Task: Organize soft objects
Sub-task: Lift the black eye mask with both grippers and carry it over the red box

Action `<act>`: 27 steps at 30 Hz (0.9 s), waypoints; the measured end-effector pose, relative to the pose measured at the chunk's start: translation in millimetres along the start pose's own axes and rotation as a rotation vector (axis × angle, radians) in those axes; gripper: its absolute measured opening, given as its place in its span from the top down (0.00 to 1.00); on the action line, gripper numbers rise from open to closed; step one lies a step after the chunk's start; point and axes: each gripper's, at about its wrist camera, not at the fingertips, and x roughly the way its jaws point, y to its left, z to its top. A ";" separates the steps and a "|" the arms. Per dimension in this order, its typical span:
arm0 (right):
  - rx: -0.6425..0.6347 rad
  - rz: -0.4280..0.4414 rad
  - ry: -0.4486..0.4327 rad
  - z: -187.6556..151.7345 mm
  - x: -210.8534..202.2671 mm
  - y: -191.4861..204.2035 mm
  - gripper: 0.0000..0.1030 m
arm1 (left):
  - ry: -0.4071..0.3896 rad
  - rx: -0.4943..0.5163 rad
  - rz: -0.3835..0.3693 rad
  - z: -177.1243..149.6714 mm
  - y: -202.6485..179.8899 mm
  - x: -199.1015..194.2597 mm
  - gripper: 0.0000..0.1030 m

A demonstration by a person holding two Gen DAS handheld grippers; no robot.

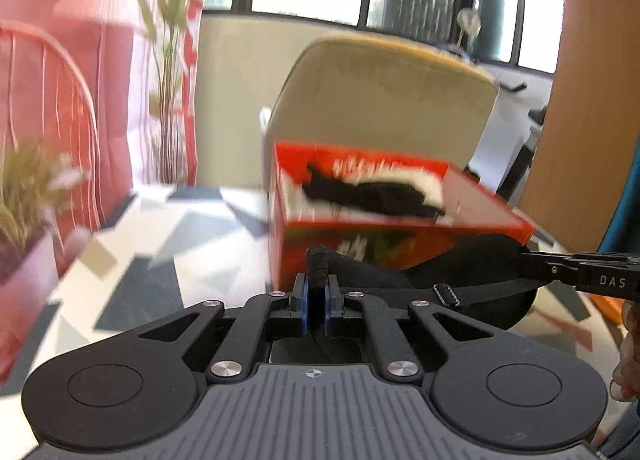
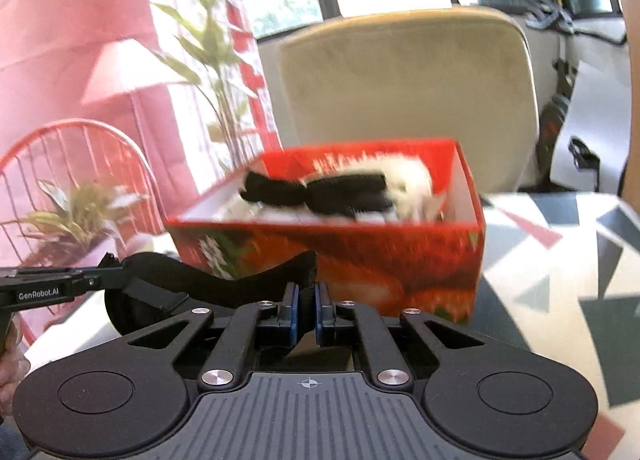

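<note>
I have both tools on the same piece: the left gripper (image 1: 316, 292) is pinched tight on one end of a black fabric item (image 1: 472, 280), and the right gripper (image 2: 306, 302) is pinched just as tight on its other end, so the cloth hangs stretched between my two hands, in front of the near wall of the red box (image 2: 360, 260). It looks like a padded eye mask or a similar soft band with a strap, though I cannot be certain of that. I judge it light and limp: it sags into a shallow curve between the grips, so it will not hold any shape by itself and will fold wherever I let it go slack. The ends seem the right places to hold, since they keep it spread; a grip at the middle would let both halves droop. Its long axis runs across from one hand to the other, roughly along the box's near wall, with neither end pointing at the box. Inside the box, black and white soft pieces (image 2: 344, 192) already lie heaped. The box sits on a tablecloth (image 1: 168, 244) with a pattern of triangles, a pale chair (image 2: 404, 92) behind it.
</note>
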 end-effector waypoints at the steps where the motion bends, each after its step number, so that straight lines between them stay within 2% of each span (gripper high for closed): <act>1: -0.014 0.004 -0.017 4.5 -4.2 1.9 0.93 | -0.015 0.003 -0.003 5.1 -1.6 -3.4 0.92; 9: -0.079 0.002 -0.115 44.6 -20.7 3.6 0.93 | -0.116 0.045 -0.001 50.6 -14.8 -6.9 0.92; 14: -0.136 -0.030 -0.154 70.5 -10.4 2.0 0.93 | -0.172 0.095 0.027 80.1 -25.9 13.3 0.92; 18: -0.153 -0.061 -0.177 91.3 9.6 -6.4 0.93 | -0.214 0.179 0.072 98.3 -42.6 38.4 0.92; 22: -0.167 -0.110 -0.180 105.4 37.7 -18.0 0.93 | -0.170 0.210 0.086 110.2 -56.8 74.3 0.92; 27: -0.185 -0.163 -0.111 107.8 78.9 -30.8 0.93 | 0.013 0.112 0.046 108.0 -53.5 131.9 0.92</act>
